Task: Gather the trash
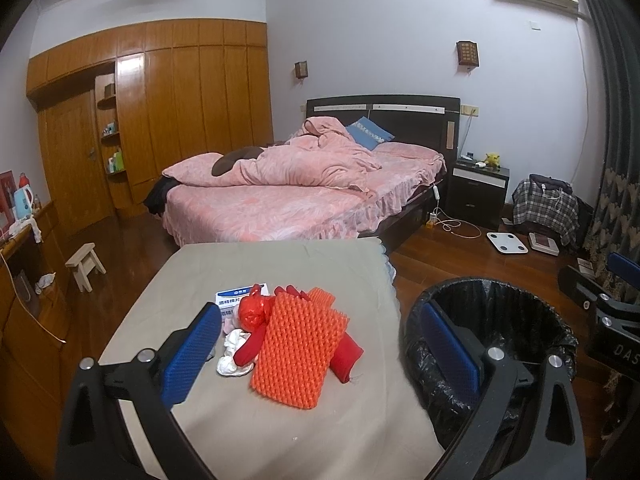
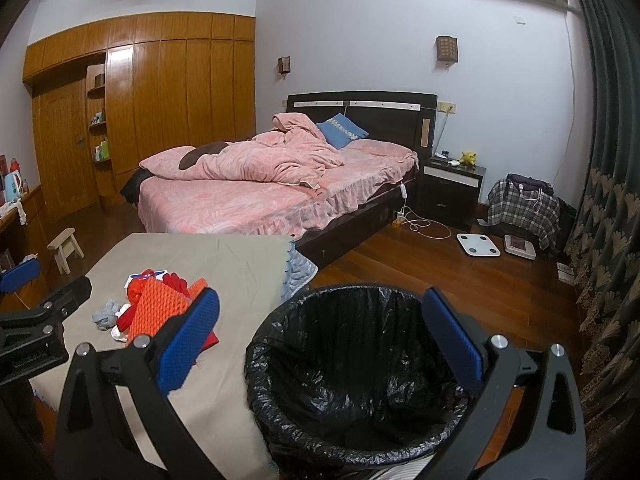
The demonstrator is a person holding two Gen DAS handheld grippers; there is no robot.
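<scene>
On the cloth-covered table [image 1: 240, 420] at my eleven o'clock lay a heap of trash, orange foam netting [image 1: 296, 354] flat atop red scraps [image 1: 348, 356], crumpled tissue [image 1: 234, 354] and a carton [image 1: 236, 298], while the black-lined bin [image 2: 360, 380] stood upright at one o'clock.

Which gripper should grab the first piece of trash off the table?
Left. The left gripper, open, frames the orange foam mesh and trash pile. The right gripper, also open, faces the bin.
</scene>
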